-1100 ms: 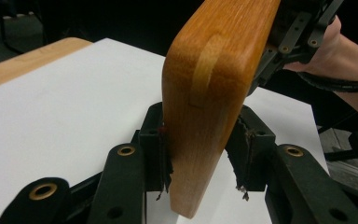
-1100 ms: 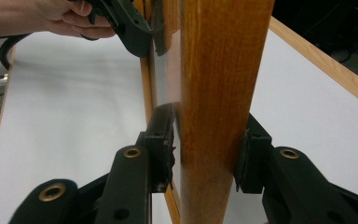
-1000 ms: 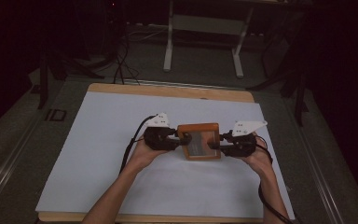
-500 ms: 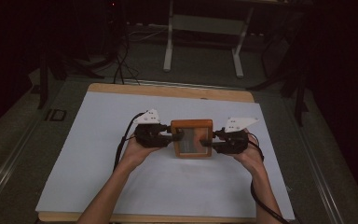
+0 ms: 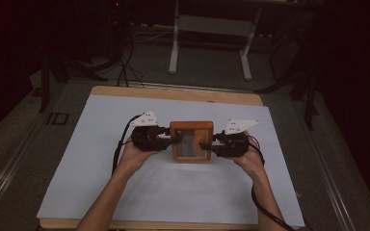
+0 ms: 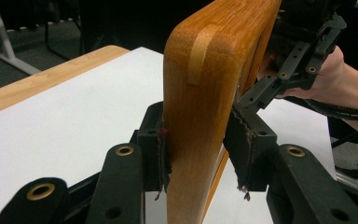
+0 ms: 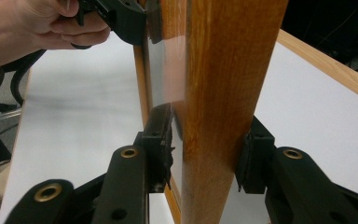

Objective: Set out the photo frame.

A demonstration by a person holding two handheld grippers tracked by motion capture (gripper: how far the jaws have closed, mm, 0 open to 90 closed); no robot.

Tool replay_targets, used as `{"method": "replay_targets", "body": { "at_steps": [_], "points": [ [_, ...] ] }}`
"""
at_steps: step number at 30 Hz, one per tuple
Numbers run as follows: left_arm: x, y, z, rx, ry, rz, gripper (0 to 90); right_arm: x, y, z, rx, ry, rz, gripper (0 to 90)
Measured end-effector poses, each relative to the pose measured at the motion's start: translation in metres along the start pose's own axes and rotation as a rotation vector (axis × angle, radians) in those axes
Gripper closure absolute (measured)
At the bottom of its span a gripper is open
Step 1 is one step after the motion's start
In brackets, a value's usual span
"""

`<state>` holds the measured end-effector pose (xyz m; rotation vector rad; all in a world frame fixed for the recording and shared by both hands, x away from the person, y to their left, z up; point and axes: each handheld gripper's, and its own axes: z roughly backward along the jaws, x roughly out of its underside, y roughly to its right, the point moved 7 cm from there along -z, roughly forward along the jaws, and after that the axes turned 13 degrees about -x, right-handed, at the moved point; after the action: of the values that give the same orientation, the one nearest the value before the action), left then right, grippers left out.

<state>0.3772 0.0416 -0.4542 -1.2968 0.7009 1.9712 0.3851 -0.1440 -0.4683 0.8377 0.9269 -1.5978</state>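
A wooden frame (image 5: 191,142) with a grey glassy panel hangs above the white table cover (image 5: 101,144), held between both hands. My left gripper (image 5: 175,140) is shut on its left side; in the left gripper view the pads of that gripper (image 6: 198,158) press both faces of the frame's rounded wooden edge (image 6: 205,70). My right gripper (image 5: 207,146) is shut on the frame's right side. In the right gripper view one pad of this gripper (image 7: 207,158) sits on the glass face and the other on the back of the wood (image 7: 228,70).
The wooden table edge (image 5: 173,92) runs along the far side of the white cover. Behind it a metal stand (image 5: 207,43) and floor cables (image 5: 125,62) sit in the dark. Each gripper's cable trails down along its forearm.
Both hands have carried the frame to the left and a little farther from the person. Its face now tilts more toward the high camera. Both grips are unchanged.
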Motion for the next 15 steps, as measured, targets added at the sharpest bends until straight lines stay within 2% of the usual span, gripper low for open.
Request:
{"method": "replay_targets", "body": {
  "at_steps": [15],
  "points": [
    [0.002, -0.004, 0.01, -0.019, 0.009, 0.009, 60.9, 0.0, -0.002, -0.013, -0.015, 0.031, -0.034, 61.5]
  ]
}}
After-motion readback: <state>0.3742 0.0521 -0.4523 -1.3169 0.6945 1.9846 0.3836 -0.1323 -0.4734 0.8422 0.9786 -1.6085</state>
